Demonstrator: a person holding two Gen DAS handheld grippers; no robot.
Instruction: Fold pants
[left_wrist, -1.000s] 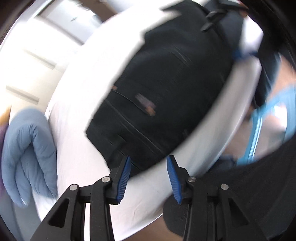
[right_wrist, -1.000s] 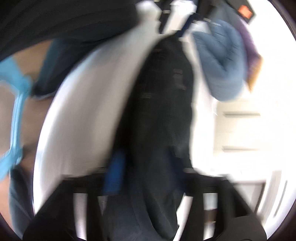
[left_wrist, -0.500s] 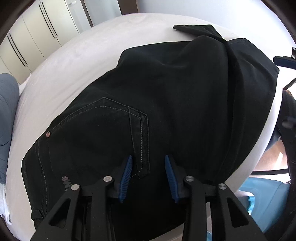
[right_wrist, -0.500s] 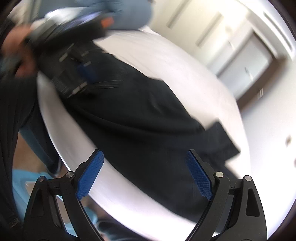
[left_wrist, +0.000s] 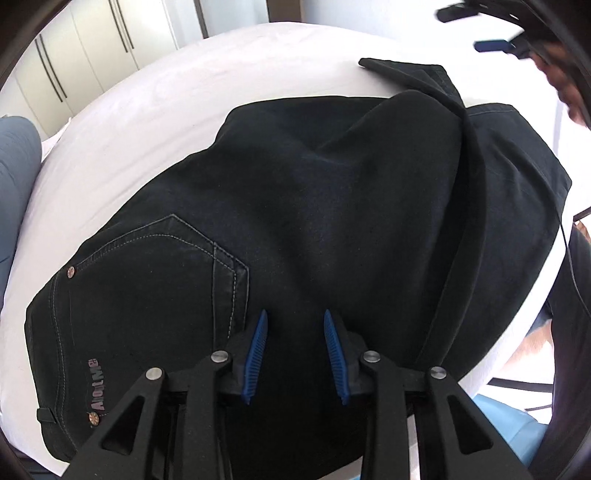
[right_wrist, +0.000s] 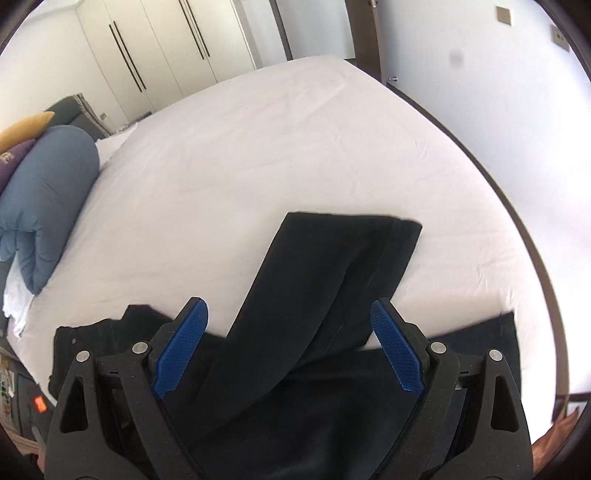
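Black jeans (left_wrist: 332, 221) lie across the white bed (left_wrist: 166, 110), back side up, with a stitched back pocket (left_wrist: 166, 266) showing. My left gripper (left_wrist: 294, 314) points down over the seat just right of that pocket. Its jaws are closing with a gap still between the pads, and no fabric is pinched. One jeans leg (right_wrist: 325, 266) is folded up and lies slanted on the sheet (right_wrist: 258, 147). My right gripper (right_wrist: 289, 308) hovers above it, wide open and holding nothing. It also shows at the top right of the left wrist view (left_wrist: 495, 44).
A rolled blue duvet (right_wrist: 40, 206) and a yellow pillow (right_wrist: 22, 129) lie at the bed's left end. White wardrobe doors (right_wrist: 159, 48) stand behind. The bed's right edge runs along a wall (right_wrist: 480, 92). A person's dark-clad leg (left_wrist: 576, 295) stands at the near edge.
My left gripper moved from the bed's near edge in over the jeans' seat and its jaws narrowed. My right gripper swung and rolled from the jeans' middle to above the folded leg.
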